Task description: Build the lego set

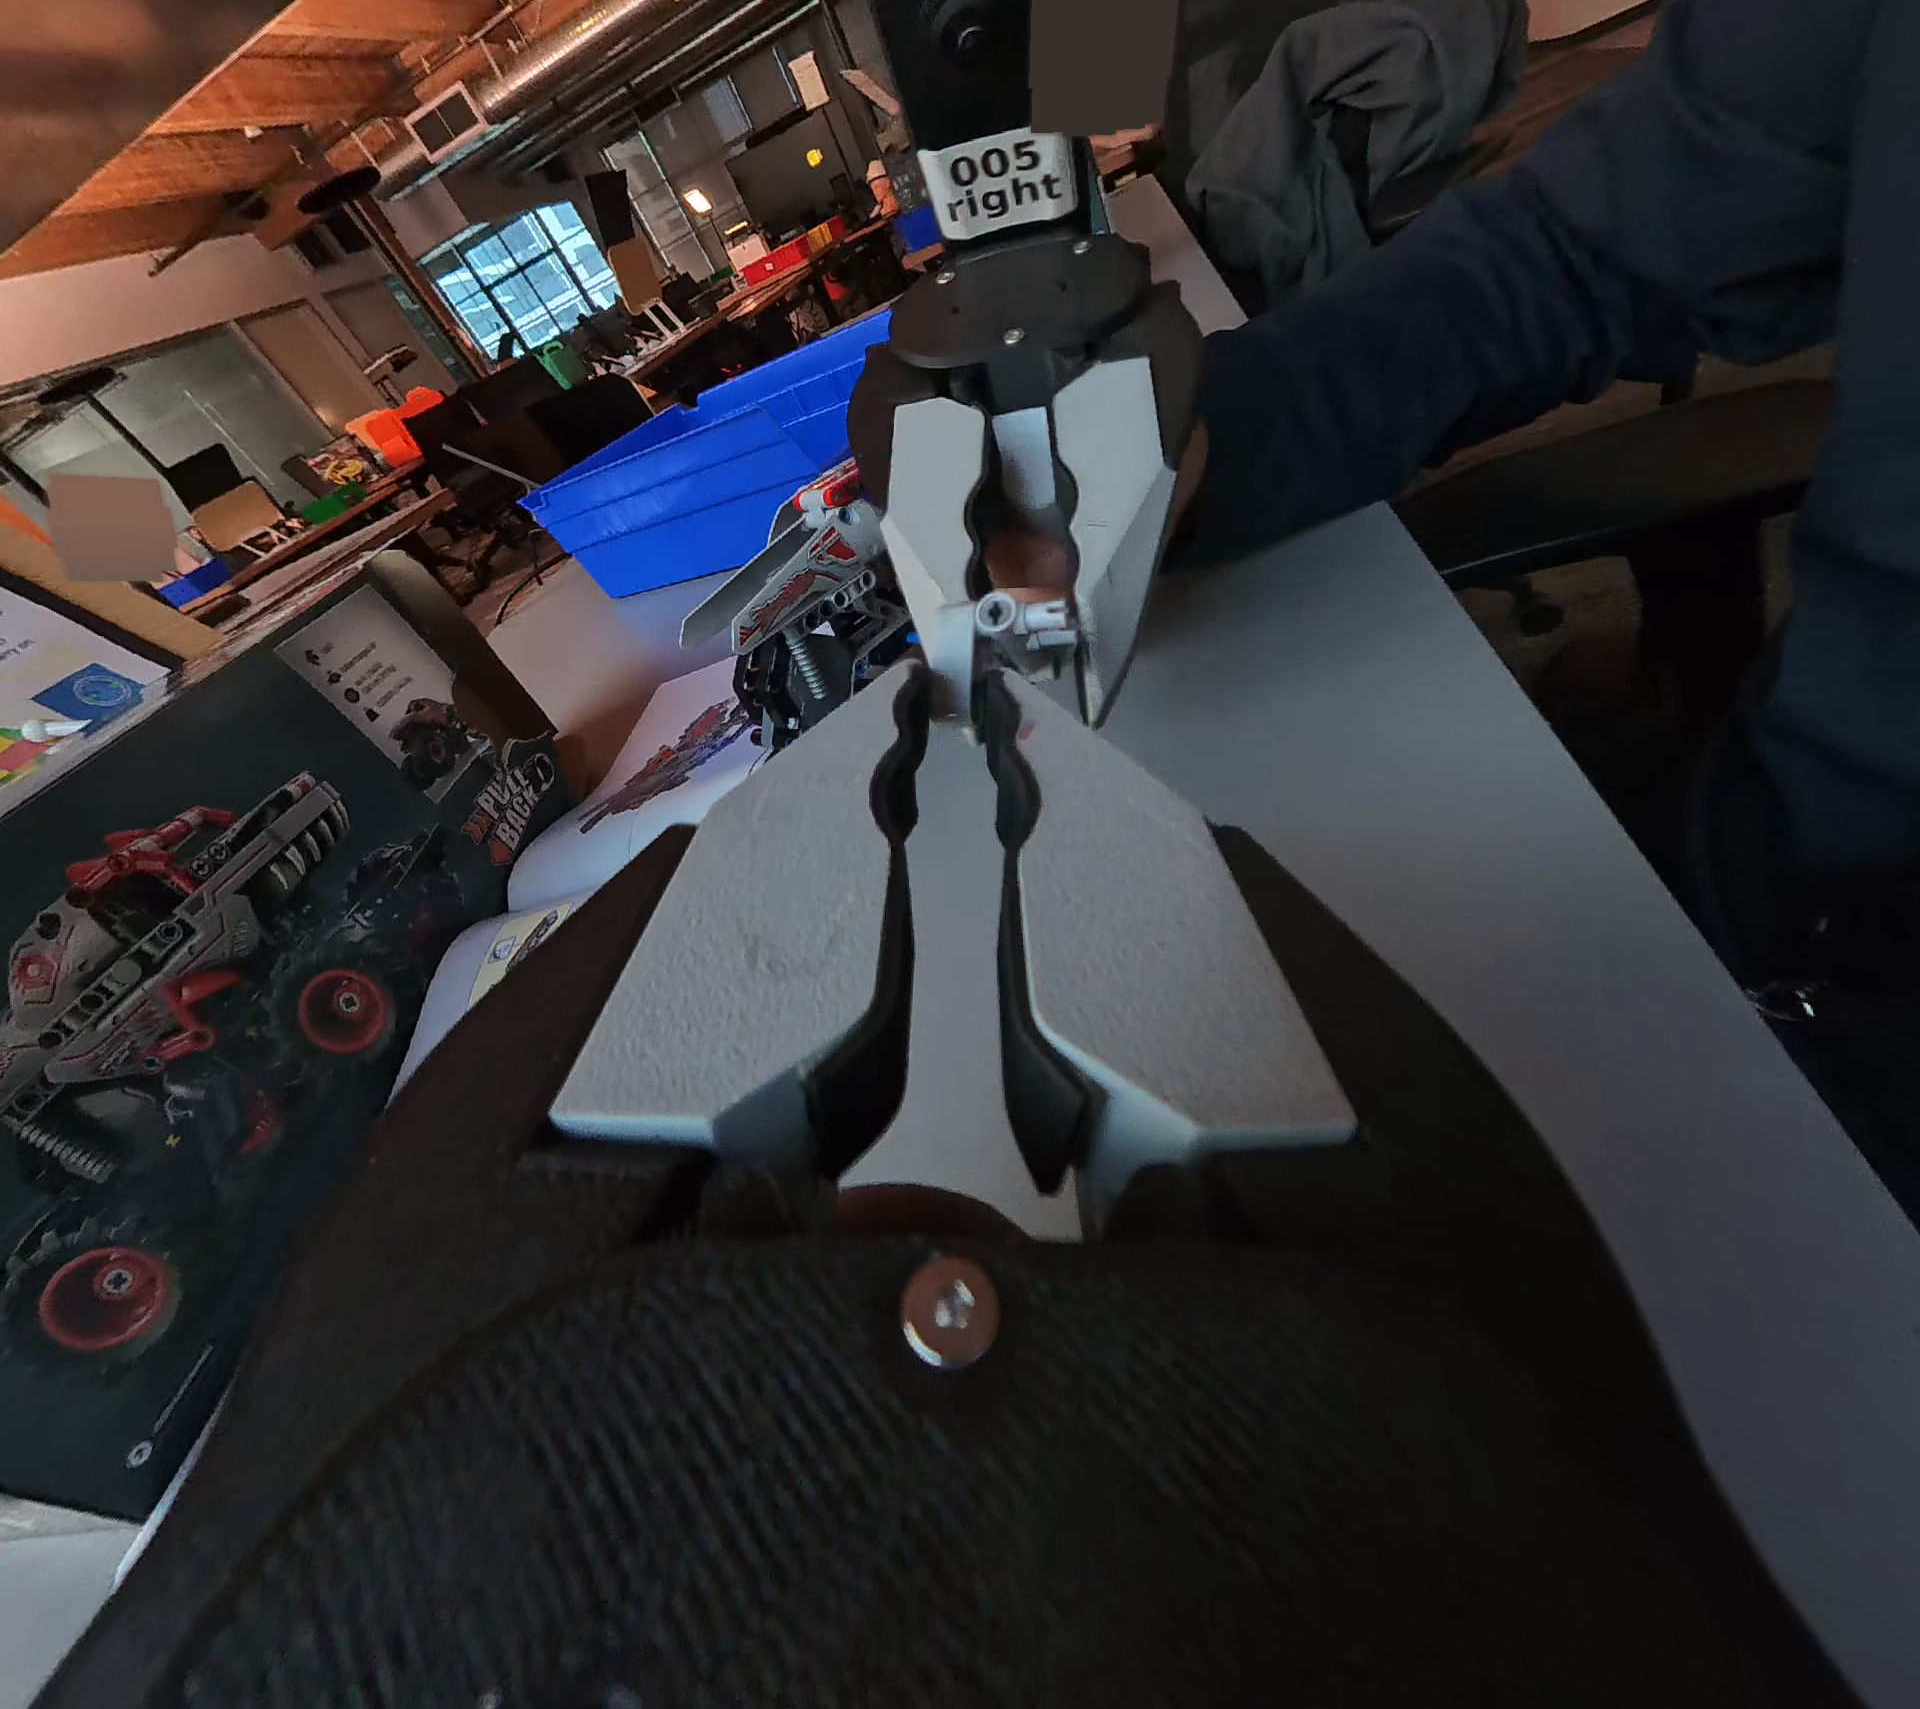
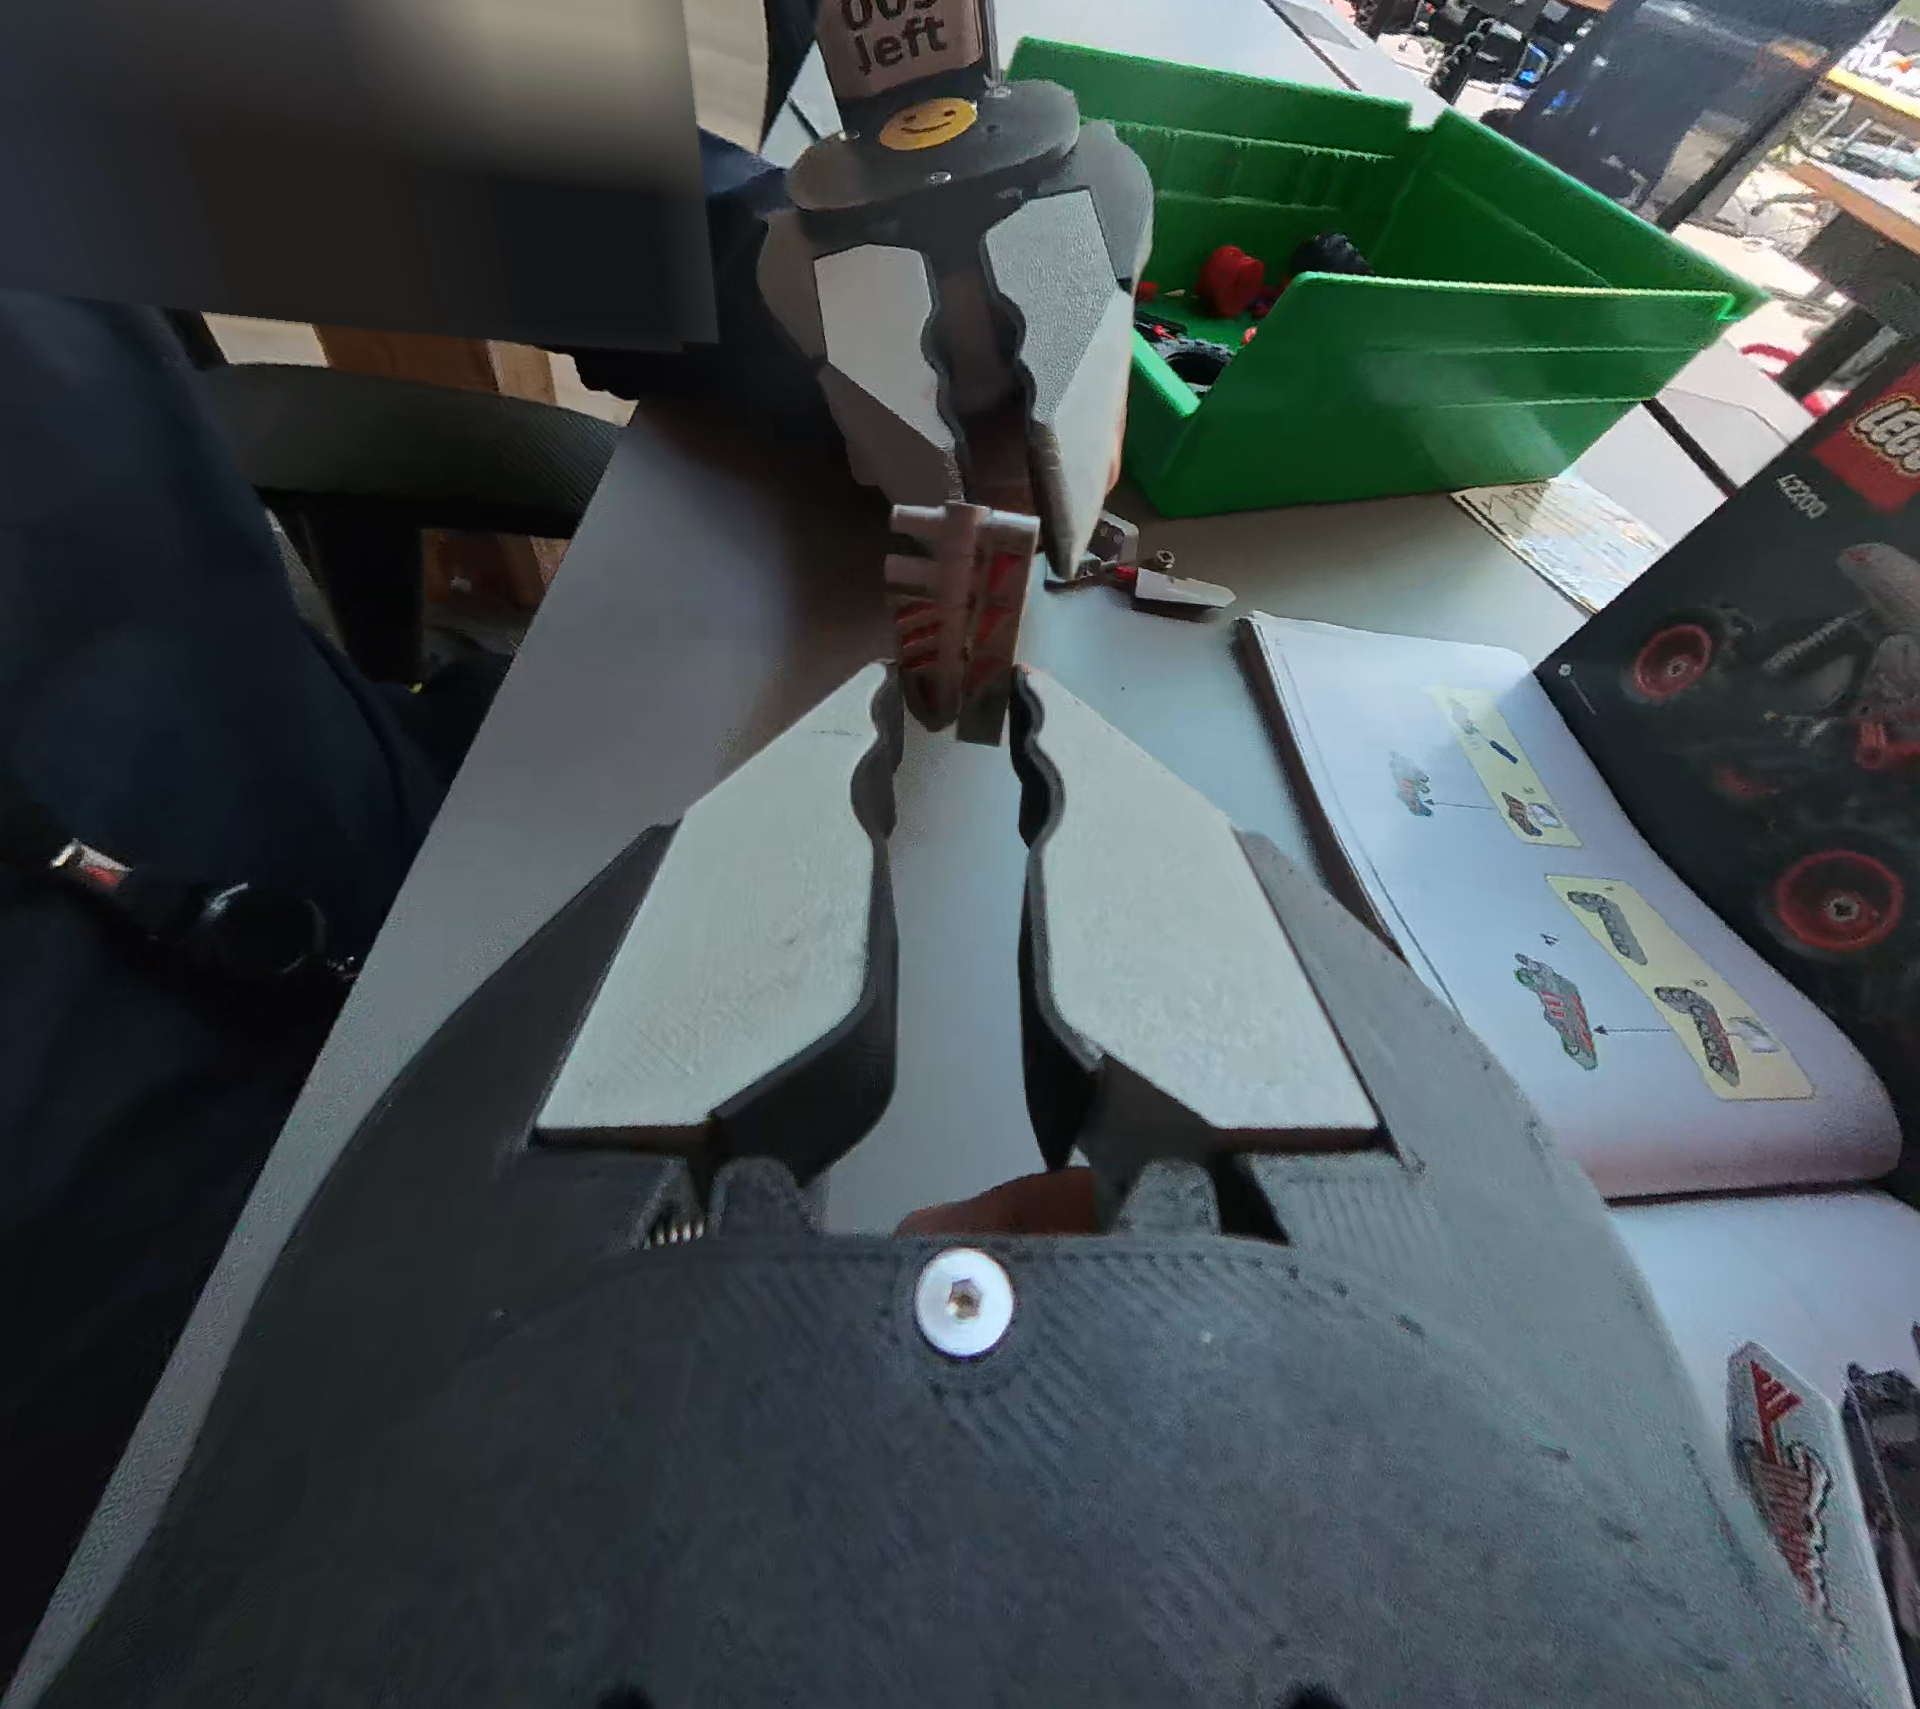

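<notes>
Left wrist view: my left tool (image 1: 951,703) and right tool (image 1: 1023,662) meet tip to tip above the grey tabletop (image 1: 1351,828), I'd say so two sub-assemblies can be pushed together in mid-air. The right tool's fingers are clamped on a small light-grey pin-and-connector cluster (image 1: 1013,620), which sits right at the left tool's tips. The left tool's fingers are nearly together; I can't tell the grip from this angle.

From the right wrist view the left tool (image 2: 1003,506) is pinched on a grey-and-red stickered panel piece (image 2: 961,620), hanging down so its lower end sits just ahead of the right tool (image 2: 956,703), between its tips. I judge this is the alignment step before pressing.

A half-built grey, red and black truck chassis (image 1: 810,620) waits behind the tools, near a blue plastic bin (image 1: 707,496). A green plastic parts bin (image 2: 1455,371) holds red wheels, with a small loose grey piece (image 2: 1174,589) on the tabletop before it. A white open instruction booklet (image 2: 1538,911) lies to the right, likely for reference, beside a black product box (image 2: 1787,703).
</notes>
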`<action>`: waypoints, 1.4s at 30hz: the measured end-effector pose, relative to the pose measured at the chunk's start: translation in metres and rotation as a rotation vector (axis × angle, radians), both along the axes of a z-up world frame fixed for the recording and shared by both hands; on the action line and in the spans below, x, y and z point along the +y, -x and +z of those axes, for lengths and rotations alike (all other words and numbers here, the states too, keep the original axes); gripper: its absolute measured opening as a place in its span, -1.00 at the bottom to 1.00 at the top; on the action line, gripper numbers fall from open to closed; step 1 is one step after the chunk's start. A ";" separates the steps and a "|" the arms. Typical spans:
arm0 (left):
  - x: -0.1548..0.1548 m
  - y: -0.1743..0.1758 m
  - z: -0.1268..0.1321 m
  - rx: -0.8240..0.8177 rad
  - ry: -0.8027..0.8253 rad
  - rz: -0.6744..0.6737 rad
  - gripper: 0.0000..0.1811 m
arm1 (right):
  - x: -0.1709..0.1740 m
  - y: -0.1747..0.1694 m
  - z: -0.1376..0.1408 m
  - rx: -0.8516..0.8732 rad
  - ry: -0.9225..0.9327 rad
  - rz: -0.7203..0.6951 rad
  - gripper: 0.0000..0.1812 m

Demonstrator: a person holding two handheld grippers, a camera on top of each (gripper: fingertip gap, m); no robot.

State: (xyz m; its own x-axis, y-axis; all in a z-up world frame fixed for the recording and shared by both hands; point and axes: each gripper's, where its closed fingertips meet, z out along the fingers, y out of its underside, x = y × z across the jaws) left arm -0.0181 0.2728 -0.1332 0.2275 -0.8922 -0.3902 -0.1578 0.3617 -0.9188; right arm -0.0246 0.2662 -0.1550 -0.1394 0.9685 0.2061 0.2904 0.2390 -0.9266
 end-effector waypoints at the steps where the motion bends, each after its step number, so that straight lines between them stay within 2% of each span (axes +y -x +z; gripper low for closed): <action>1: 0.001 0.000 0.000 0.003 0.004 0.007 -0.92 | 0.001 0.000 -0.001 -0.007 -0.011 -0.008 -0.81; 3: 0.007 0.002 -0.001 0.006 0.018 0.037 -0.89 | 0.008 -0.001 -0.001 -0.012 -0.015 -0.044 -0.82; 7: 0.021 0.011 -0.003 0.012 0.102 0.120 -0.64 | 0.031 -0.007 -0.003 -0.040 -0.008 -0.151 -0.82; 10: 0.042 0.024 -0.010 0.033 0.199 0.241 -0.66 | 0.050 -0.011 -0.015 -0.115 -0.007 -0.260 -0.82; 14: 0.052 0.030 -0.016 0.050 0.279 0.285 -0.66 | 0.055 -0.010 -0.026 -0.163 -0.002 -0.300 -0.82; 23: 0.045 0.021 -0.025 0.152 0.159 0.275 -0.67 | 0.056 -0.002 -0.024 -0.111 0.099 -0.312 -0.82; 30: 0.052 0.023 -0.028 0.129 0.298 0.274 -0.69 | 0.057 0.000 -0.024 -0.086 0.241 -0.299 -0.82; 38: 0.049 0.018 -0.036 0.182 0.308 0.246 -0.69 | 0.057 -0.004 0.005 0.067 0.425 -0.253 -0.82; 42: 0.049 0.014 -0.037 0.194 0.305 0.224 -0.72 | 0.059 -0.007 0.014 0.118 0.451 -0.251 -0.82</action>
